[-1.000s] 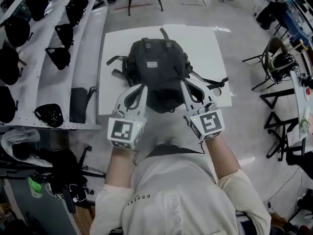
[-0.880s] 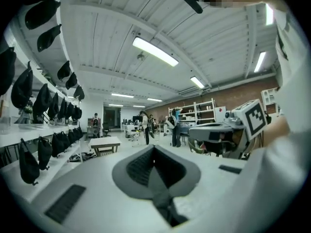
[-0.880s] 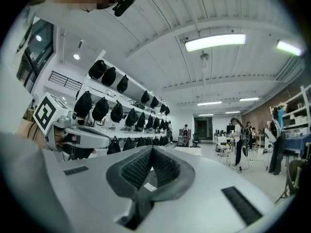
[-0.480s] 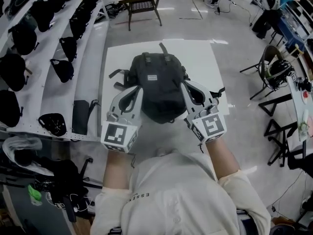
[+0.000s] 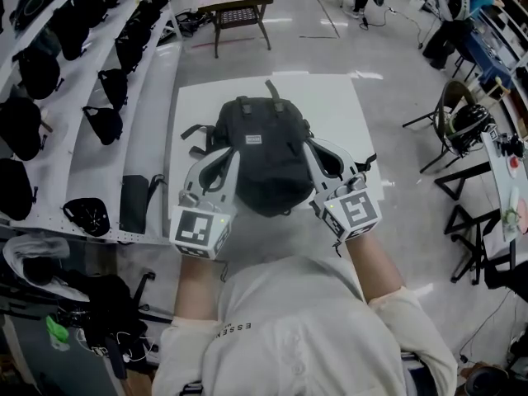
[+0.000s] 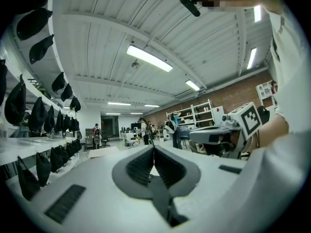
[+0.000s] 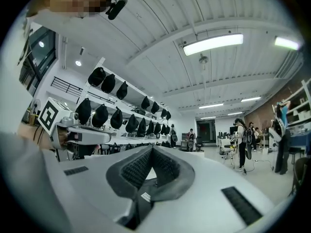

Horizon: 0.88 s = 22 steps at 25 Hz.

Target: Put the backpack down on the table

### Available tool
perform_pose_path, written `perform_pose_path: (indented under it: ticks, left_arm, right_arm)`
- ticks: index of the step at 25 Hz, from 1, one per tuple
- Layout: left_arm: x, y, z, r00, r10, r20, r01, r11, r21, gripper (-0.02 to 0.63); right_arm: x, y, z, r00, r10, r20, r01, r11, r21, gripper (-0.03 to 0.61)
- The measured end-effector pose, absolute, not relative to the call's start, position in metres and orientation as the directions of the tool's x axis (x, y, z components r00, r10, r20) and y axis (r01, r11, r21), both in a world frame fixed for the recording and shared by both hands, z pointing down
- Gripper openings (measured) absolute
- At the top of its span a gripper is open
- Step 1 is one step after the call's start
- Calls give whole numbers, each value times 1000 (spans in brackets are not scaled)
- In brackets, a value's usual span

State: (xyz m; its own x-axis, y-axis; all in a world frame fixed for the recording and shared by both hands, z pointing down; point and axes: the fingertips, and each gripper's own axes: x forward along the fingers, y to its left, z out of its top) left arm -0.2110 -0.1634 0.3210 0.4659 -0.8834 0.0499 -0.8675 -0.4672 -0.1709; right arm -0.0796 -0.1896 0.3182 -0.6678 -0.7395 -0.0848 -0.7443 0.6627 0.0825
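Head view: I hold the backpack (image 5: 268, 159) mid-frame over the table (image 5: 342, 97), left gripper (image 5: 233, 153) and right gripper (image 5: 313, 148) each clamped tight on it. Looks like the carry; next, lower it evenly, then open both.

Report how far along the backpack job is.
Done: both grippers have the backpack; left gripper and right gripper are each shut on a dark strap. In hand: it seems to hang between them over the white table, its near end past the table's edge. Left: lower it onto the table and let go.
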Motion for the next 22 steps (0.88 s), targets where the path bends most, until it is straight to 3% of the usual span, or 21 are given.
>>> perform_pose_path:
  ticks: [22]
  left_arm:
    - [-220,-182,324,442,-894,76,-880,-449,-154,3]
  right_arm:
    - [-84,-209,327,-663,-746,-61,-748,660,60,14]
